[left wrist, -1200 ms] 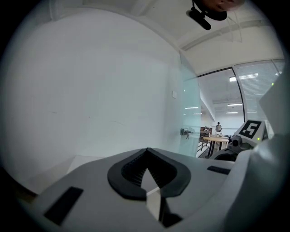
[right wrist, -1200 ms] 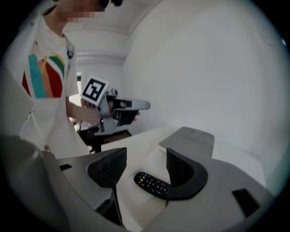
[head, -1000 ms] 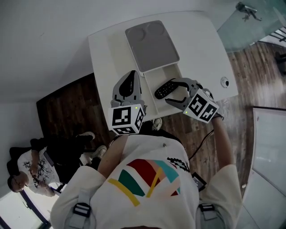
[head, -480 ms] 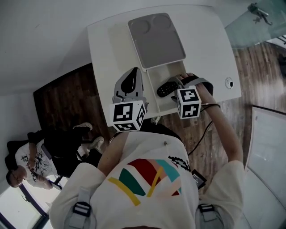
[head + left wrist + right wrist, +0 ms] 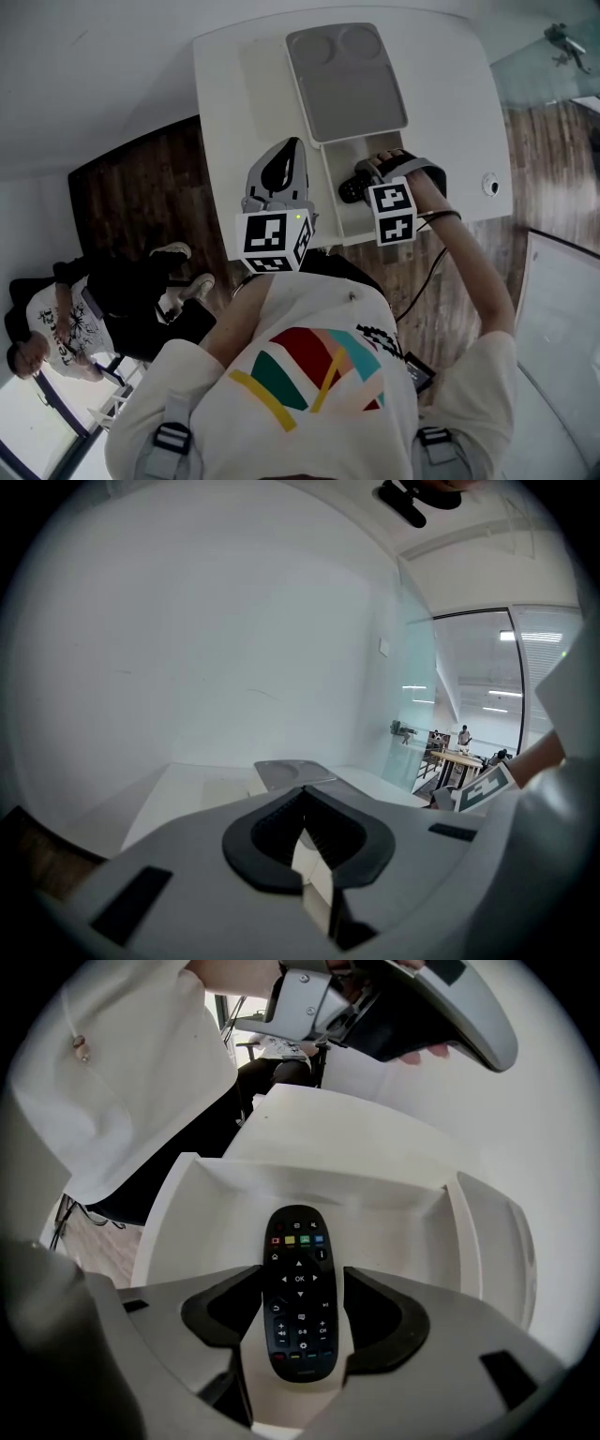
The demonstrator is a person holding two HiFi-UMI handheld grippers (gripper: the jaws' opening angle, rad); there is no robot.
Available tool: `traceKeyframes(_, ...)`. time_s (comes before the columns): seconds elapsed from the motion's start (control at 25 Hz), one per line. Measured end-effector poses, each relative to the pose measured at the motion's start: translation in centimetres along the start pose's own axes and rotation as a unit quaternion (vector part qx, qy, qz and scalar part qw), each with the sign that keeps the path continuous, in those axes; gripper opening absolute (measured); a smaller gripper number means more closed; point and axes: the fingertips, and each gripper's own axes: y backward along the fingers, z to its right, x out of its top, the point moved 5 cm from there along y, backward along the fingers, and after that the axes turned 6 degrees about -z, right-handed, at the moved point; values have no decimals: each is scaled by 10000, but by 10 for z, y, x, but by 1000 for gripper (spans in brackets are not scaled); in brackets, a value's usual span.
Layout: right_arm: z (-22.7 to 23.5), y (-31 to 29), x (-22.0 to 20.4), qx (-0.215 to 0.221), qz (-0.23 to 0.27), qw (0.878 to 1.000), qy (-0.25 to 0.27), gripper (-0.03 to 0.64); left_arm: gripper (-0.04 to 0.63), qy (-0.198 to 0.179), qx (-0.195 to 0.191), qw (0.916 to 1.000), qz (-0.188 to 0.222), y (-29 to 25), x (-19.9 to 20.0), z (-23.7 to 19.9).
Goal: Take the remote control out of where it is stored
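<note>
Jaws apart astride remote control (image 5: 298,1246), right gripper (image 5: 300,1312) in white compartment (image 5: 398,1211)

Black remote control (image 5: 299,1293) lying in an open white drawer (image 5: 192,1208).
It lies flat, buttons facing up, coloured keys at its far end, lower centre of frame.

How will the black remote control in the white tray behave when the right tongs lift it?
The remote control looks like a rigid plastic shell, so it is probably stiff. Its rounded, smooth sides may slip between the right tongs, which stand open around its near half. Held that low, the far end may dip toward the white tray.
</note>
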Motion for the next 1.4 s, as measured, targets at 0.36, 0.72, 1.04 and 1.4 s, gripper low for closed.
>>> traceKeyframes(0.36,4,-8,3,382,-117,9991,-140,270,7,186,55,9998,-34,-1,-2,-10)
traceKeyframes(0.72,3,-7,2,382,-88,9991,-141,265,6,185,61,9998,-34,0,-1,-10)
traceKeyframes(1.04,1,-6,2,308,-75,9994,-129,252,6,218,86,9997,-42,2,-3,-12)
traceKeyframes(1.4,1,-2,1,207,-61,9992,-335,249,7,215,47,9998,-4,5,-3,-9)
